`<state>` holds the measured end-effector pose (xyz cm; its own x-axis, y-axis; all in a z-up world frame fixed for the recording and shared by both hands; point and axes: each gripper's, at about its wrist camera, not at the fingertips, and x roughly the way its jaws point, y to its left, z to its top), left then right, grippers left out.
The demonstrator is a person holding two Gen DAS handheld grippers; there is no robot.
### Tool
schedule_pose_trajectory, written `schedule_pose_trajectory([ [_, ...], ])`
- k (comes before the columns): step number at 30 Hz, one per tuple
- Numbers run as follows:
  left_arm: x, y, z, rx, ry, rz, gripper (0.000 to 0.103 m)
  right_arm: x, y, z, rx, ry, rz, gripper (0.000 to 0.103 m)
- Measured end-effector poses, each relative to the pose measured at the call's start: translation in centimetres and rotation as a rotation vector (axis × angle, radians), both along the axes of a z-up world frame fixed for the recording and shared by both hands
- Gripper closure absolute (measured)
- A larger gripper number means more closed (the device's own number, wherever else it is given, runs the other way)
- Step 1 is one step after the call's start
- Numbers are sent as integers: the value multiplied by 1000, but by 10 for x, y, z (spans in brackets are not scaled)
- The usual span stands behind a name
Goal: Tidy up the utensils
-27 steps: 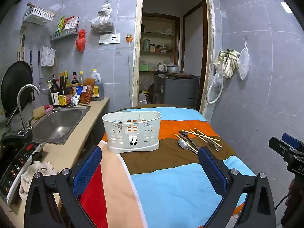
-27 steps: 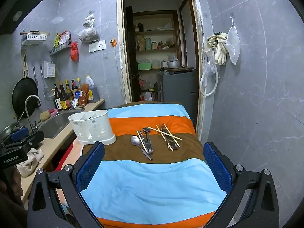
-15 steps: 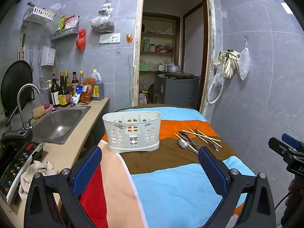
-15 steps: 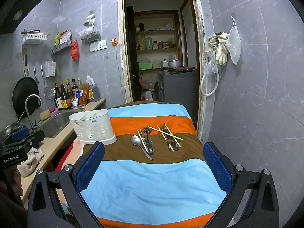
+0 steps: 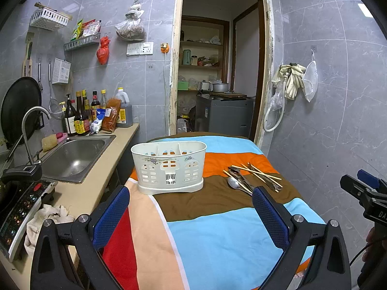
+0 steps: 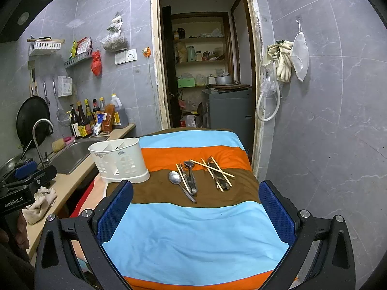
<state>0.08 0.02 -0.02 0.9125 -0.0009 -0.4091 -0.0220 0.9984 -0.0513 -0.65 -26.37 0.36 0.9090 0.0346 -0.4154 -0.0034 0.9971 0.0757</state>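
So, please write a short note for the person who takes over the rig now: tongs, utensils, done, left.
Left tongs: open, empty, hovering over the striped cloth.
Right tongs: open, empty, short of the utensils.
White caddy: upright at the cloth's left, near the sink.
Spoon, chopsticks and other cutlery: loose on the brown stripe, right of the caddy.
Done: nothing visible.
Left: move every utensil into the caddy.

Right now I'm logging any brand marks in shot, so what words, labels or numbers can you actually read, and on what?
"GenRobot.AI": white print on the body of the left gripper, seen in the right wrist view.
"DA": the cut-off start of white print on the right gripper, at the edge of the left wrist view.
Labels on the bottles: too small to read.
Buttons on the cooker panel: too blurred to read.
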Motion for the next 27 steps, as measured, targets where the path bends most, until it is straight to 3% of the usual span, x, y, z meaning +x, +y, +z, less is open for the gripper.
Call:
schedule_pose_trajectory([
  [27,0,0,0,-1,1,-1,1,2,3,1,0,-1,6,1],
])
